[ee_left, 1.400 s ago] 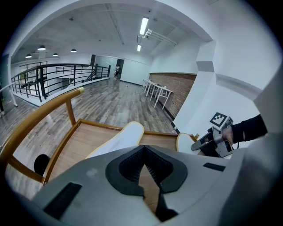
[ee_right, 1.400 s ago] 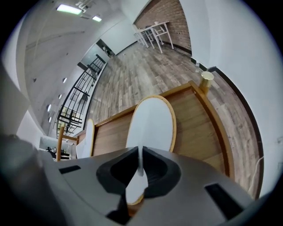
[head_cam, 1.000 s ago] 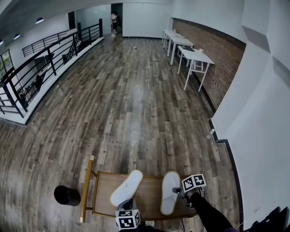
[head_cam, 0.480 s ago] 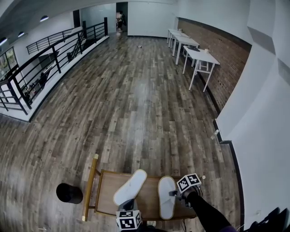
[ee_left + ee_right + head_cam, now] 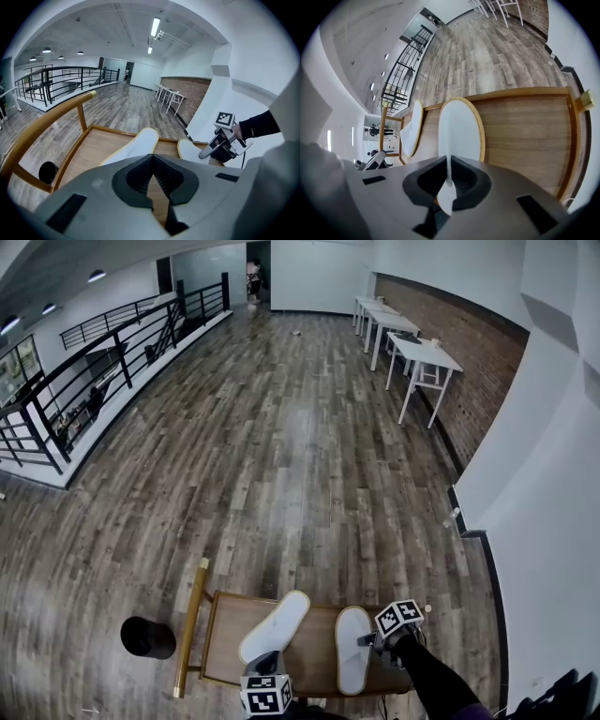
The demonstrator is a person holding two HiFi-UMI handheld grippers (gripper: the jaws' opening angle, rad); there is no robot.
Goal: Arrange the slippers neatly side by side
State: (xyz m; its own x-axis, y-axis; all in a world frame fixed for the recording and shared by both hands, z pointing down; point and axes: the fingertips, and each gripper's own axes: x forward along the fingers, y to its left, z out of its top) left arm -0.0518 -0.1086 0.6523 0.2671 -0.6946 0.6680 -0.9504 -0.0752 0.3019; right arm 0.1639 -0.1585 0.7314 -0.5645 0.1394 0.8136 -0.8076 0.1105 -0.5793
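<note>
The left gripper (image 5: pixel 266 664), half cut off at the bottom edge, pointed down with jaws together, hiding the heel of the left slipper (image 5: pixel 276 624), which lay angled on the wooden table (image 5: pixel 223 645). Beside it, apart, lay the right slipper (image 5: pixel 352 650), a thin white edge of it pinched by the down-tilted right gripper (image 5: pixel 372 641)

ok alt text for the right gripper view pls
The right claw is shut on the near end of a white slipper lying on a wooden table. A second slipper lies to its left at an angle, with plank floor beyond.
</note>
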